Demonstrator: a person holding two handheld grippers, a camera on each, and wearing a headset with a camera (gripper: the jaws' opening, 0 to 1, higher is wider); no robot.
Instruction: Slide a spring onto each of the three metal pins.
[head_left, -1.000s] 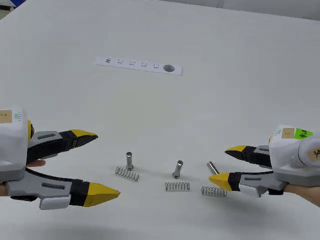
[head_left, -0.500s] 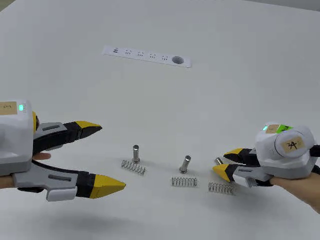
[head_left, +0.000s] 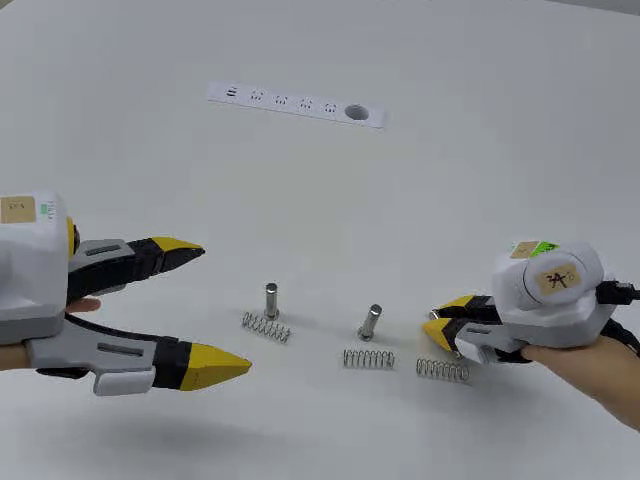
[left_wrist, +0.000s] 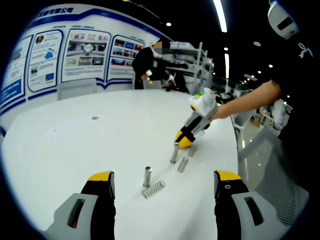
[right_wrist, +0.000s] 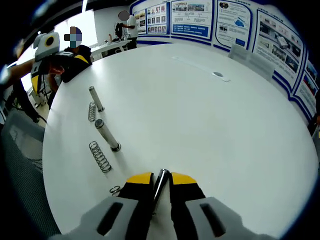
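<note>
Right gripper view: right gripper (right_wrist: 161, 178) at 6 o'clock, jaws clamped on right pin (right_wrist: 160, 183). Middle pin (right_wrist: 107, 135) and middle spring (right_wrist: 100, 156) toward 10 o'clock. Left pin (right_wrist: 96, 99) and left spring (right_wrist: 91, 111) beyond, toward 11.

Head view: same jaws spread either side of that pin a second ago, now pinched onto it at 4 o'clock. Grasp made, probably first pin ready for threading. Right spring (head_left: 442, 370) at 6 o'clock of the tips, not yet on. Left gripper (head_left: 222, 308) at 9 o'clock, jaws wide apart, holding nothing. Parts kept in nothing: pins and springs straight on bare table (head_left: 450, 200).

Left gripper view: own jaws apart at 5 and 7 o'clock. Left pin upright near centre, left spring just beside its base. Right gripper toward 1 o'clock.
</note>
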